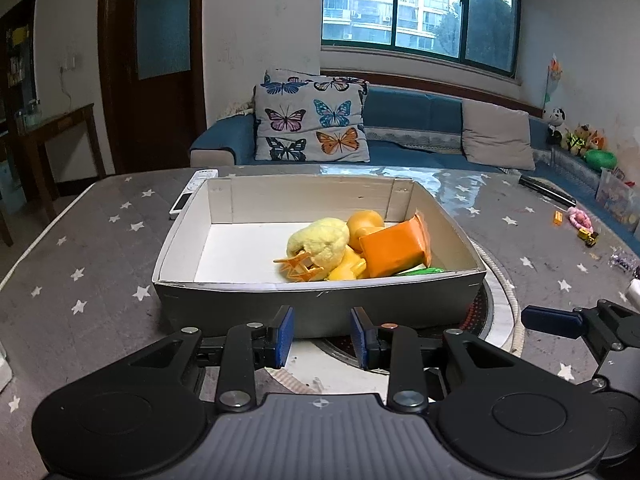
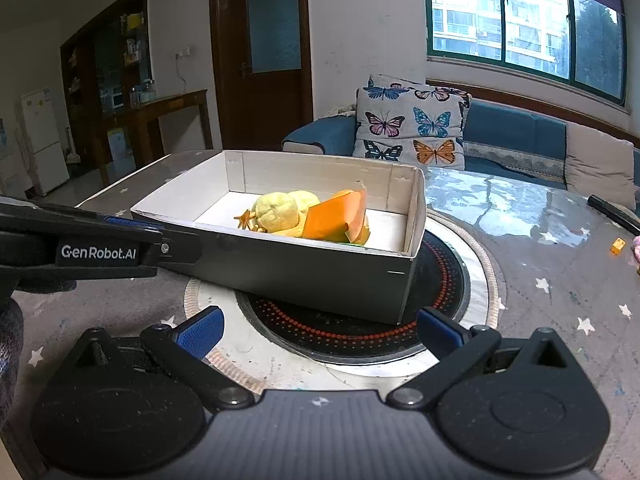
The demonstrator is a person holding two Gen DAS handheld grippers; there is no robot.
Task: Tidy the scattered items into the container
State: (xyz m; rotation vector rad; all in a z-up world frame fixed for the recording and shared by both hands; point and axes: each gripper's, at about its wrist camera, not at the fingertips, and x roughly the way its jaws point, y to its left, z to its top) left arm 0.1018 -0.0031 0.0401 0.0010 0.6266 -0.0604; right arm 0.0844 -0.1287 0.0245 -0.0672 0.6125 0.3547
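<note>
A grey cardboard box point(image 1: 316, 306) with a white inside stands on the star-patterned table. At its right end lie a yellow plush chick point(image 1: 320, 242), an orange carton point(image 1: 394, 250), an orange ball point(image 1: 365, 221) and a green piece point(image 1: 427, 271). My left gripper point(image 1: 321, 338) is open just in front of the box's near wall, with nothing between its blue pads. My right gripper point(image 2: 320, 330) is open wide and empty before the box point(image 2: 320, 276), near its right corner. Loose on the table at the right are a pink toy point(image 1: 580, 218), a yellow toy car point(image 1: 588, 237) and a small orange block point(image 1: 557, 218).
The box rests partly on a round black hob plate point(image 2: 444, 280) set into the table. A white remote point(image 1: 191, 195) lies by the box's far left corner. A black rod point(image 1: 546, 191) lies at the far right. A blue sofa with cushions stands behind the table.
</note>
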